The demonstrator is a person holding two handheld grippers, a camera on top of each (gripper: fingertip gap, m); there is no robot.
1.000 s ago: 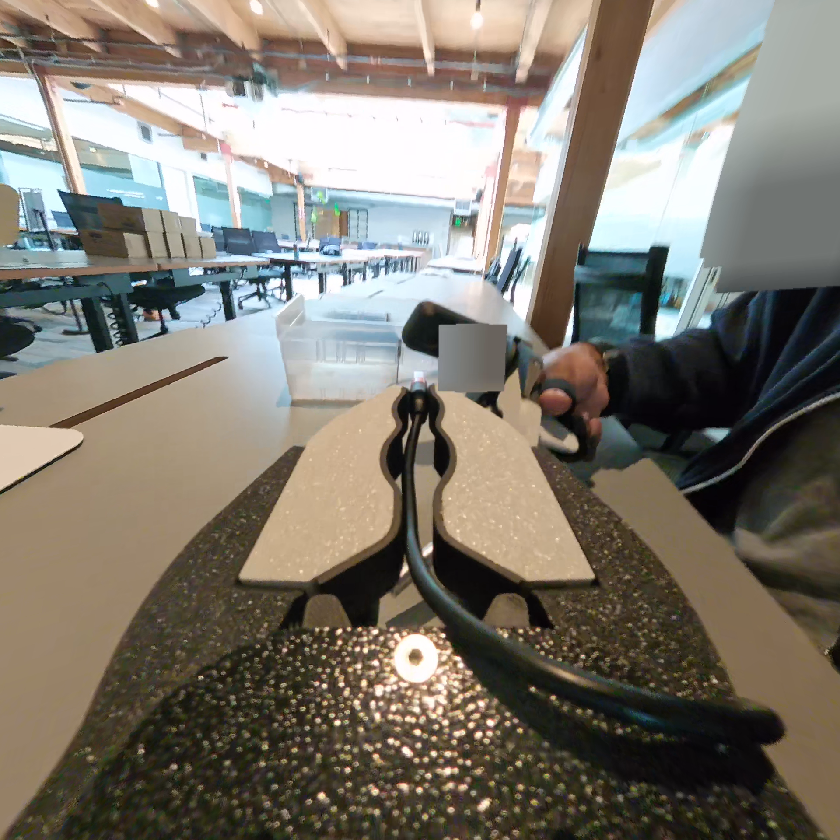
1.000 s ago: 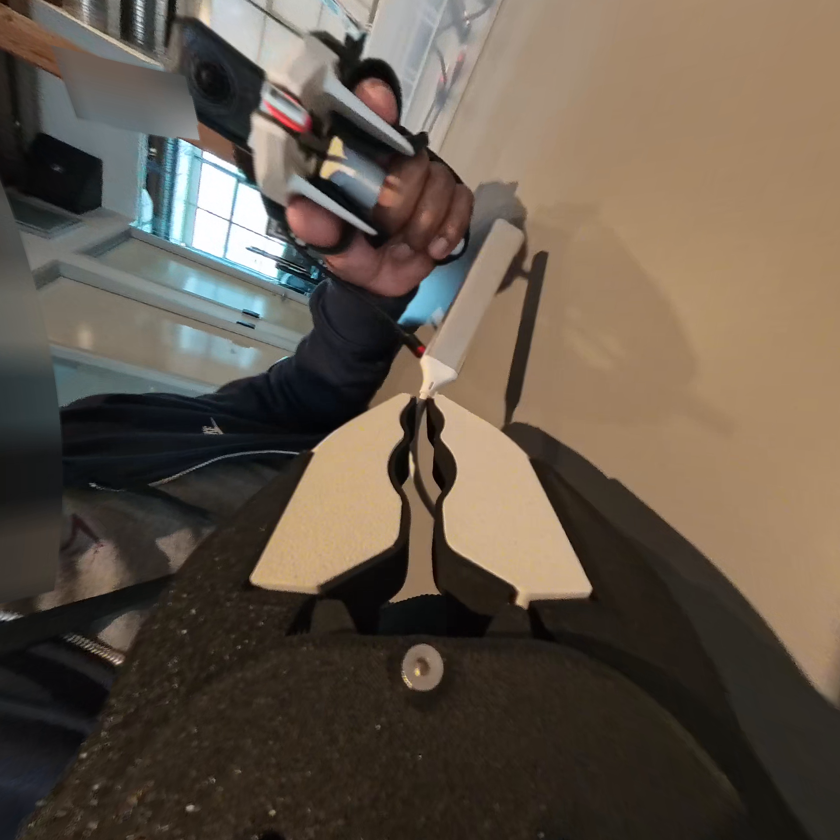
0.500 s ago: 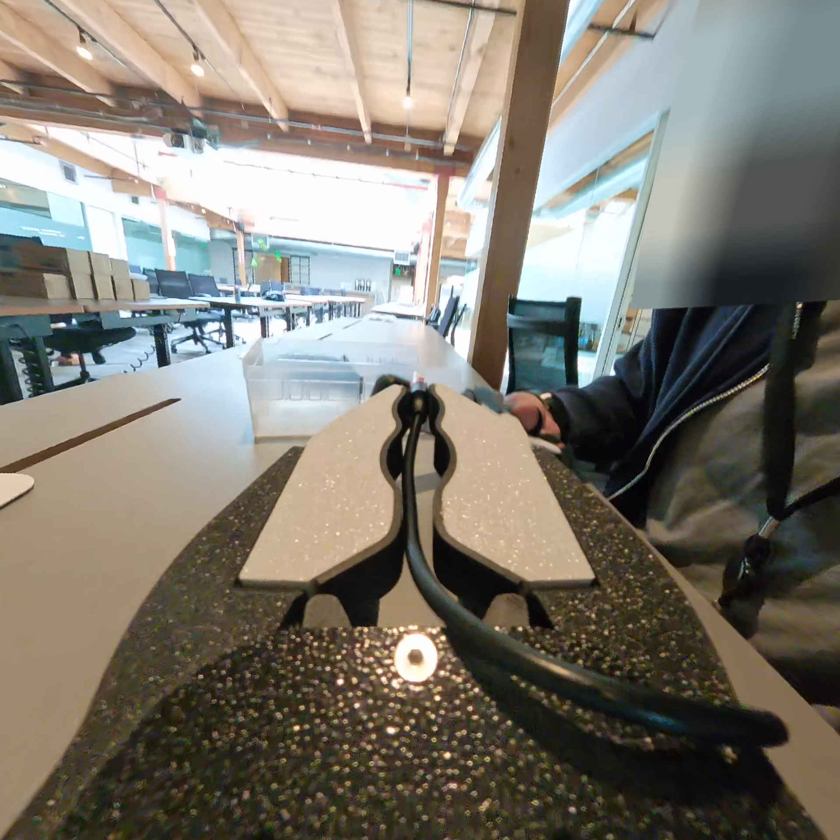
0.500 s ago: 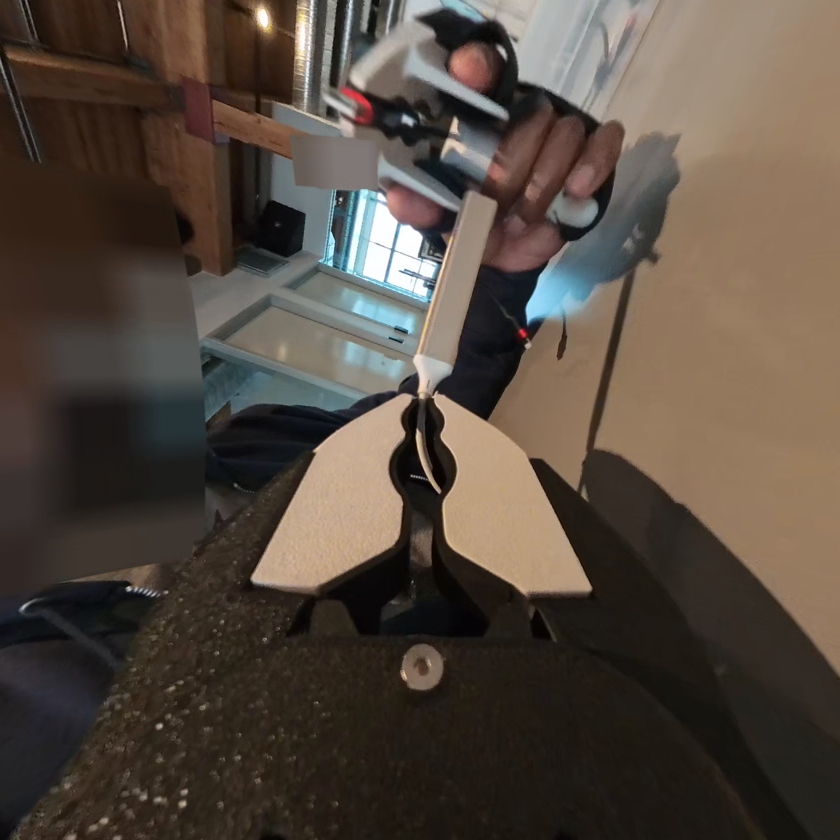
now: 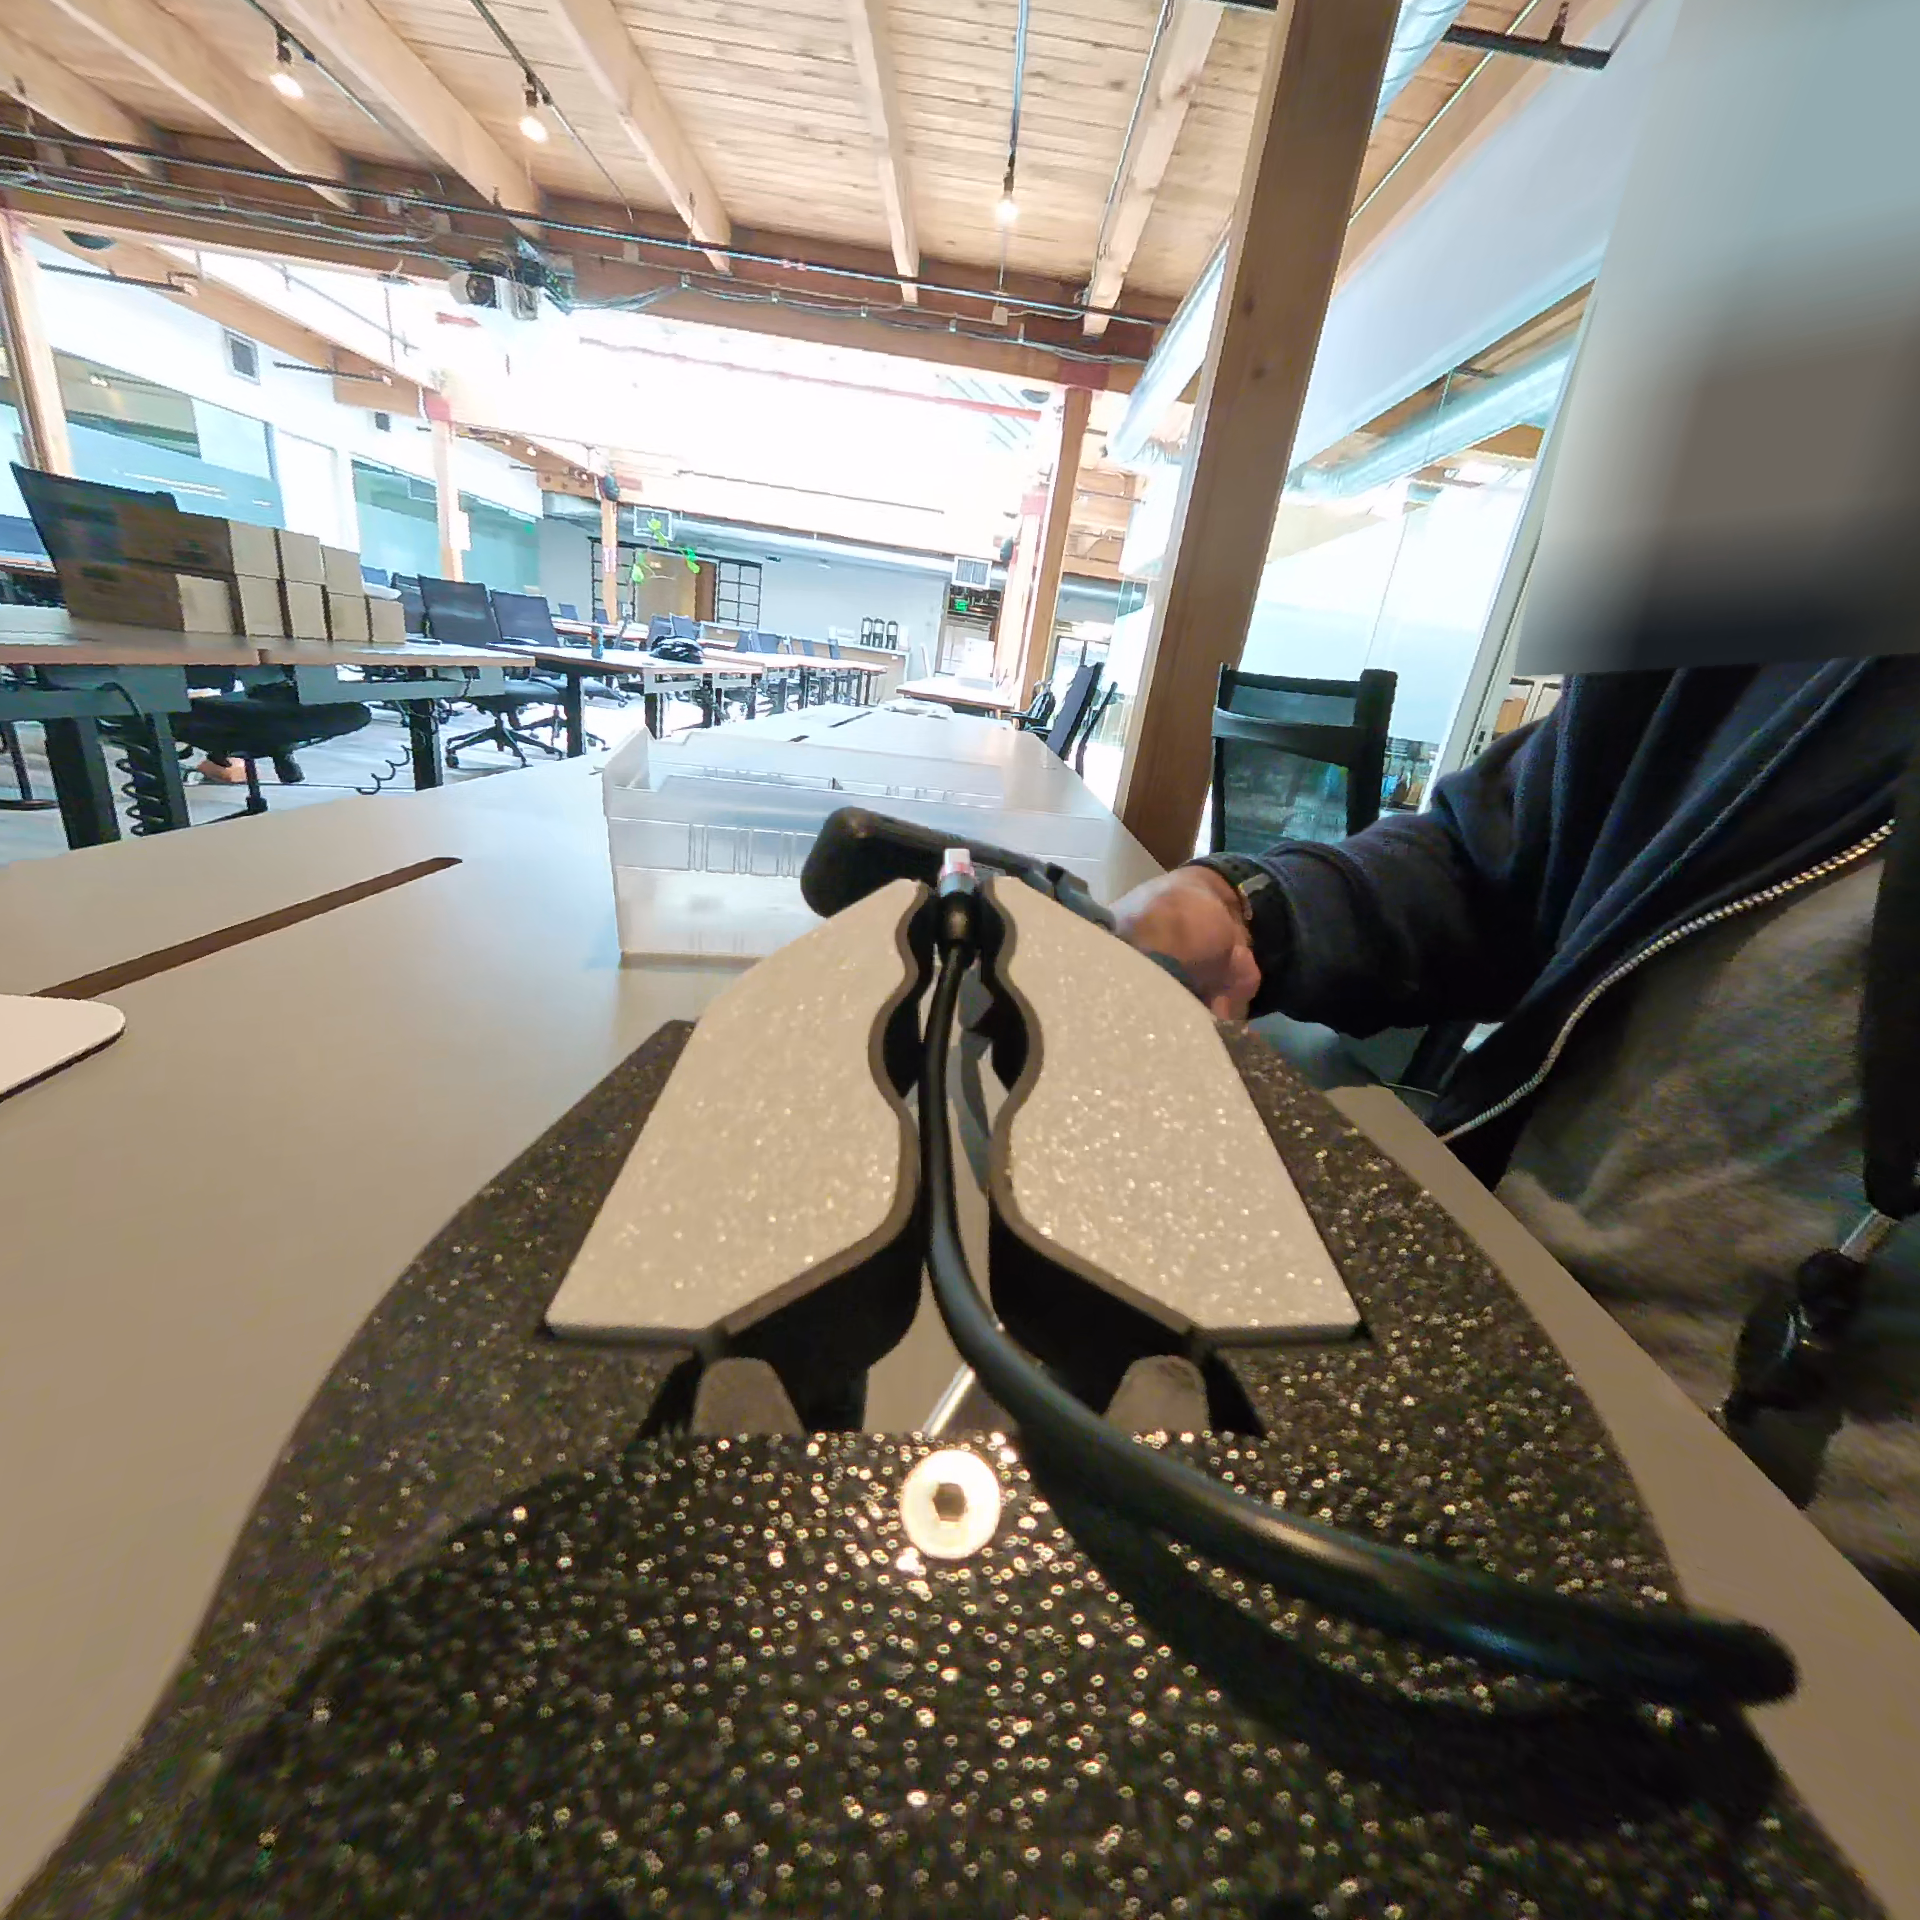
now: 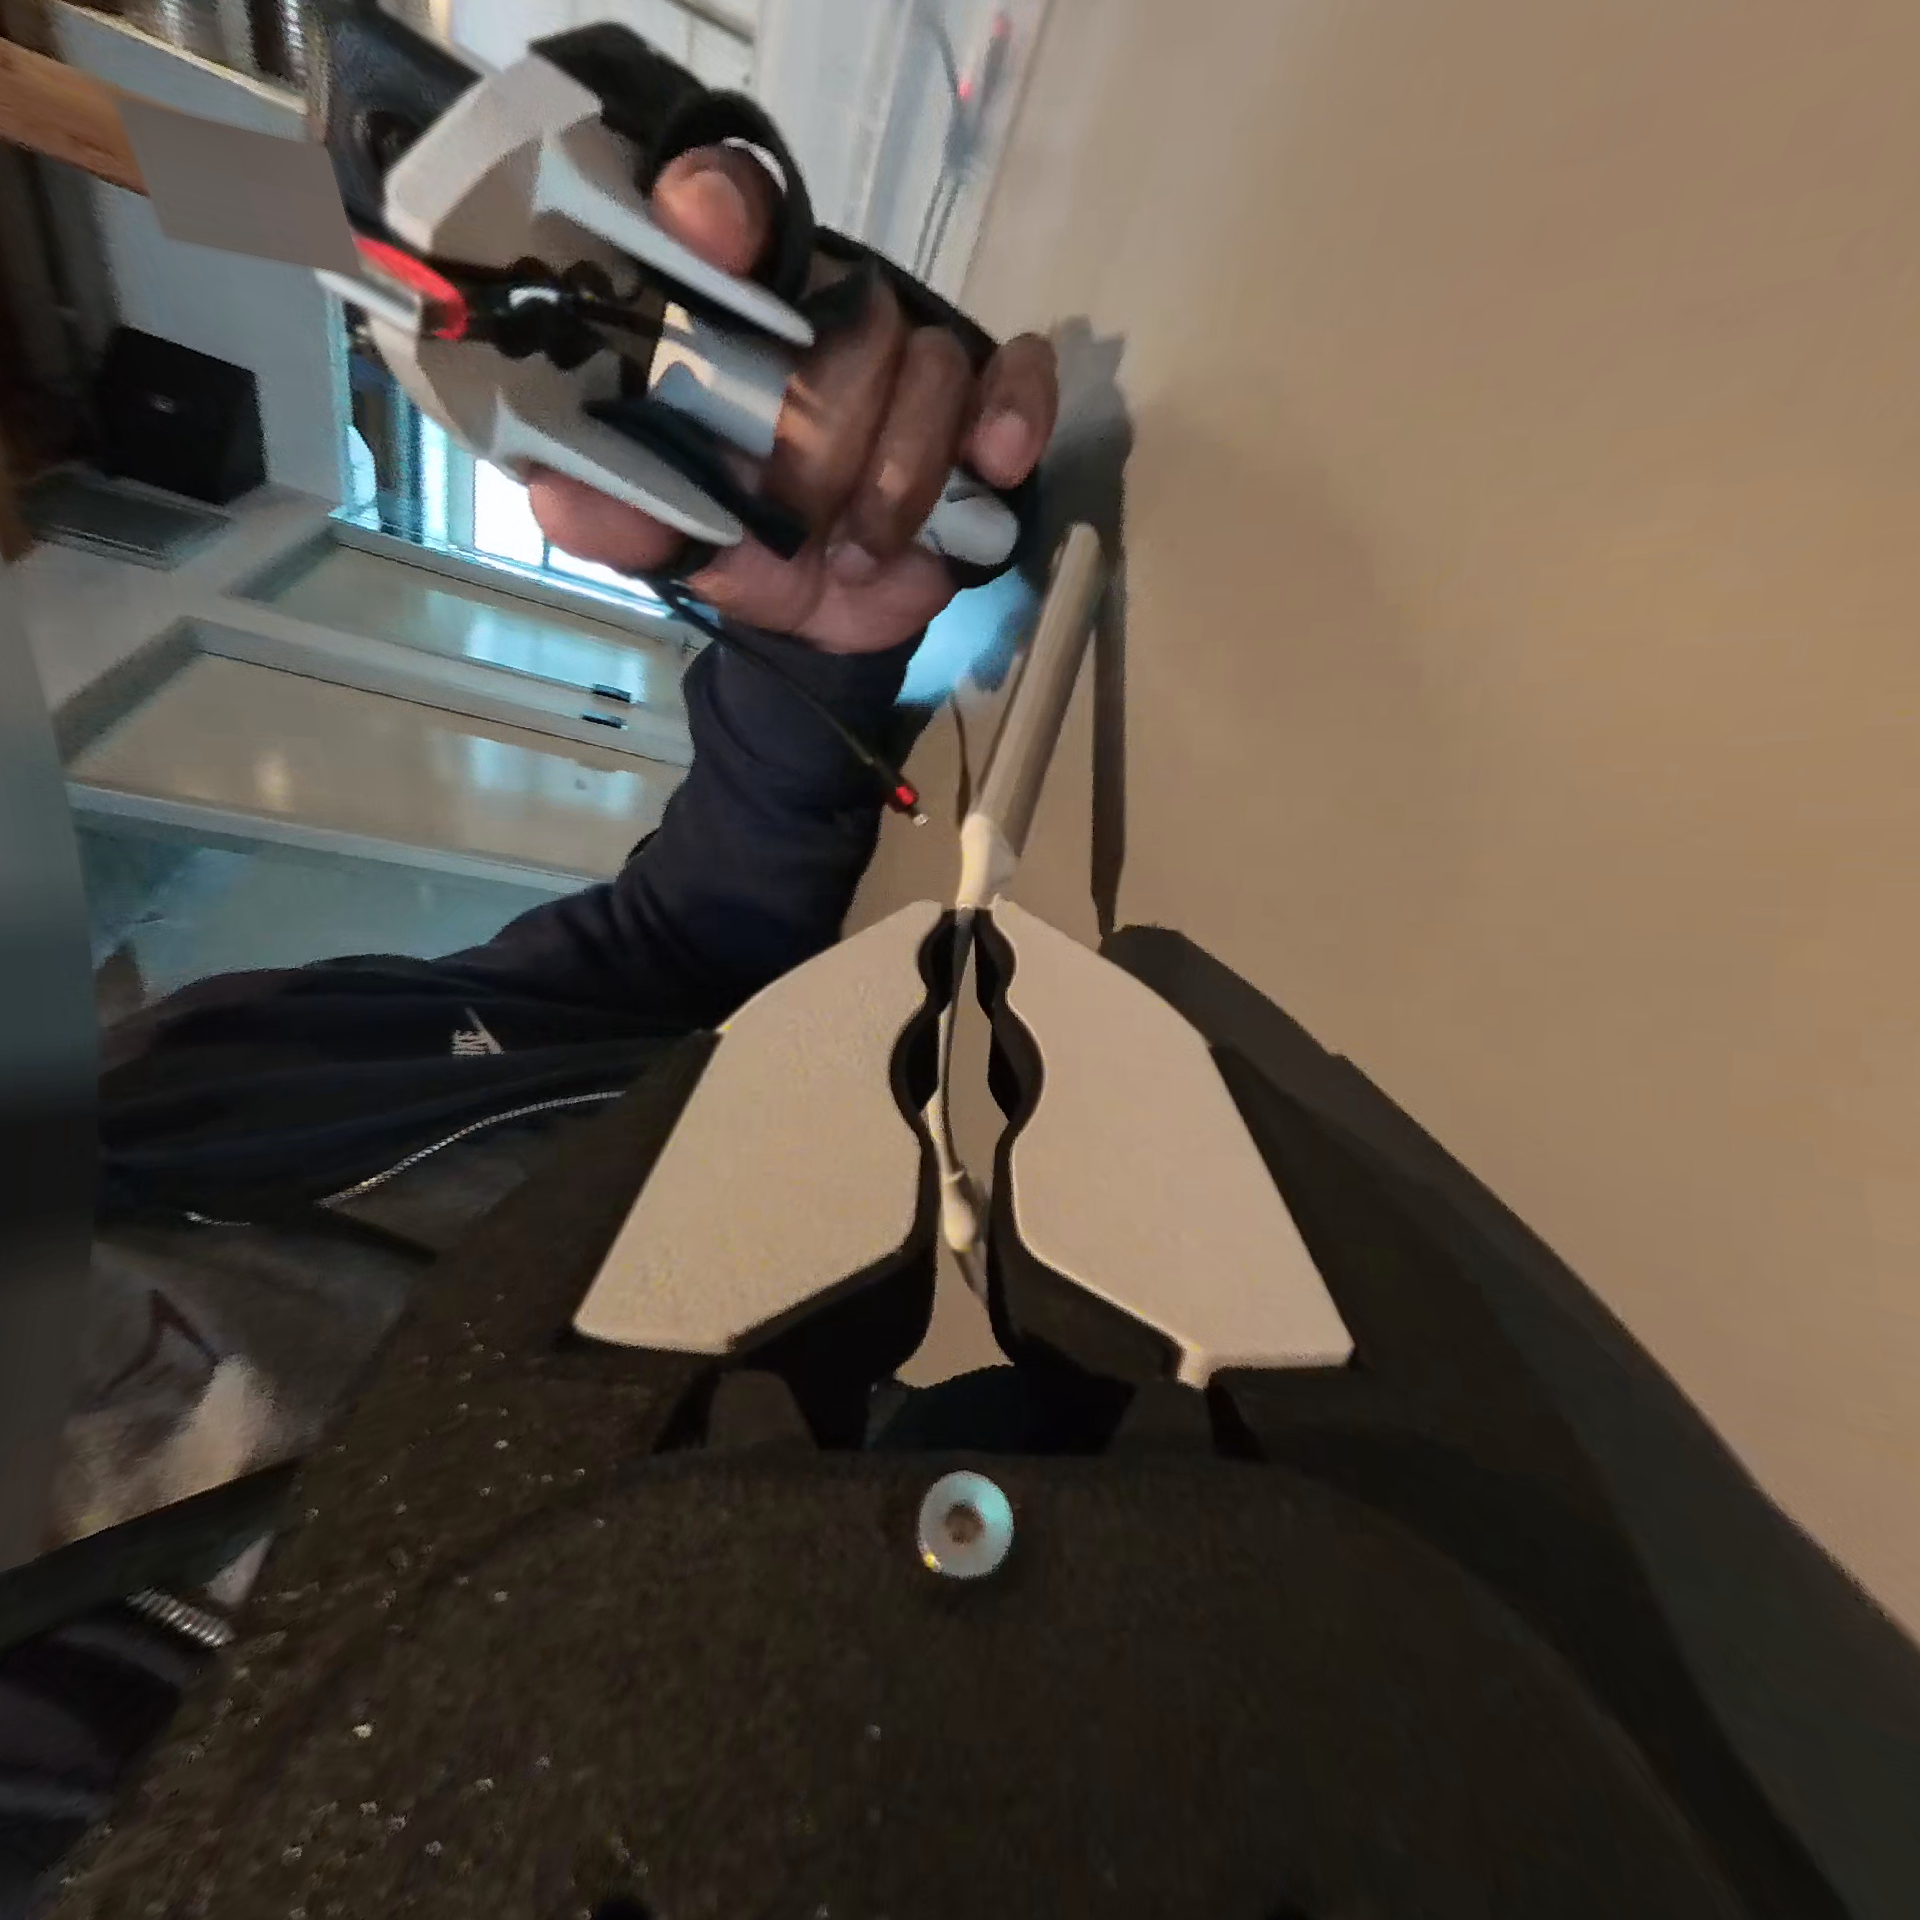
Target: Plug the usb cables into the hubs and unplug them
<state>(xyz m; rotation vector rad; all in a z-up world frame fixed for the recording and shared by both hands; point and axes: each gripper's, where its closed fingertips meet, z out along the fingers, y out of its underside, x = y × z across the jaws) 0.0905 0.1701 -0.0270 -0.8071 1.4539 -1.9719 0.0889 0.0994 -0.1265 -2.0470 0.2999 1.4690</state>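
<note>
My left gripper (image 5: 954,896) is shut on a black USB cable (image 5: 940,1091); its red and silver plug tip (image 5: 953,865) sticks out past the fingertips. My right gripper (image 6: 971,914) is shut on the thin white lead (image 6: 948,1049) of a slim silver-white hub (image 6: 1039,686), which points away from the fingertips along the beige table (image 6: 1455,520). In the right wrist view the left gripper (image 6: 582,312) shows in a hand, and the red plug tip (image 6: 909,798) hangs free a short way left of the hub. The right gripper's dark body (image 5: 862,868) shows beyond my left fingertips.
A clear plastic bin (image 5: 727,831) stands on the grey table (image 5: 312,1039) ahead. A white pad (image 5: 42,1034) lies at the left edge. The person's dark sleeve and body (image 5: 1558,935) fill the right side. A wooden post (image 5: 1236,416) rises behind the table. Spacing between my two grippers at the tips: around 12 cm.
The hub has swung back from in front of the hand toward the table. The left view has turned left again, bringing the right gripper's dark body into view ahead. Both grips stay shut.
</note>
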